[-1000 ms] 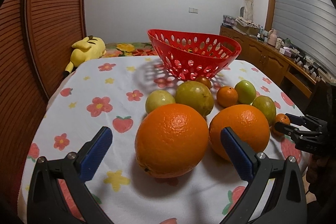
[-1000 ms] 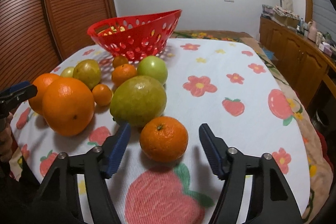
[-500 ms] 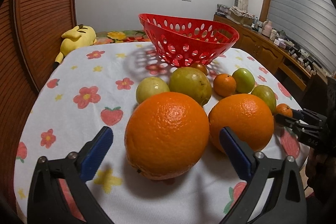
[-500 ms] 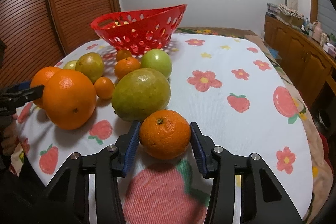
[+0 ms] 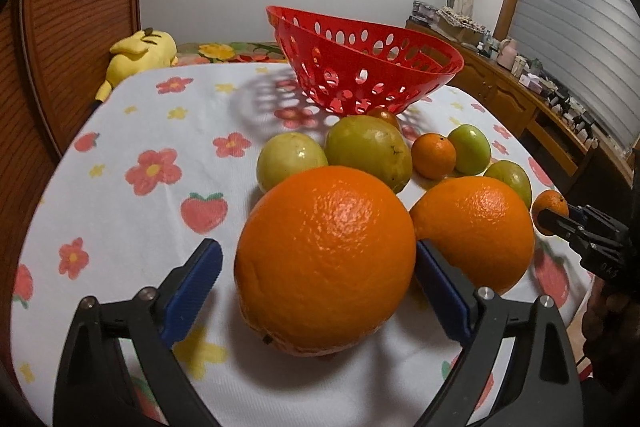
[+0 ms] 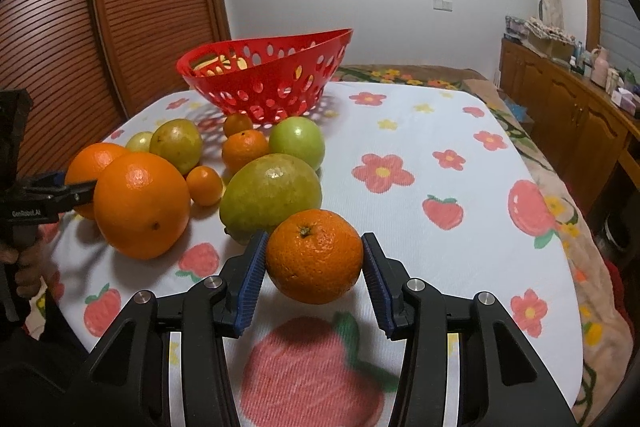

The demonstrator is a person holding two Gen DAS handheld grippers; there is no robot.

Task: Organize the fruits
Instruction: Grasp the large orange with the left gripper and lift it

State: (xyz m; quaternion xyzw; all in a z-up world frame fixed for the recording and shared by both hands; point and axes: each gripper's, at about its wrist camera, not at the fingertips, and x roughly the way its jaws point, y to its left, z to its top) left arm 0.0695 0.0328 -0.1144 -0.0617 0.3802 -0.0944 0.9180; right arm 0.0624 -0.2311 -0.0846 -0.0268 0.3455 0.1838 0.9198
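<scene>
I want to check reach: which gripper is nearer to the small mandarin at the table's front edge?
Right. The right gripper clamps the mandarin; the left gripper straddles a large orange across the fruit pile.

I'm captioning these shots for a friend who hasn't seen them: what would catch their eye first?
A big glossy orange sits between the open left gripper, at the near edge of the flowered tablecloth. The right gripper pinches a small mandarin, and behind the fruit pile stands a perforated red plastic basket.
</scene>
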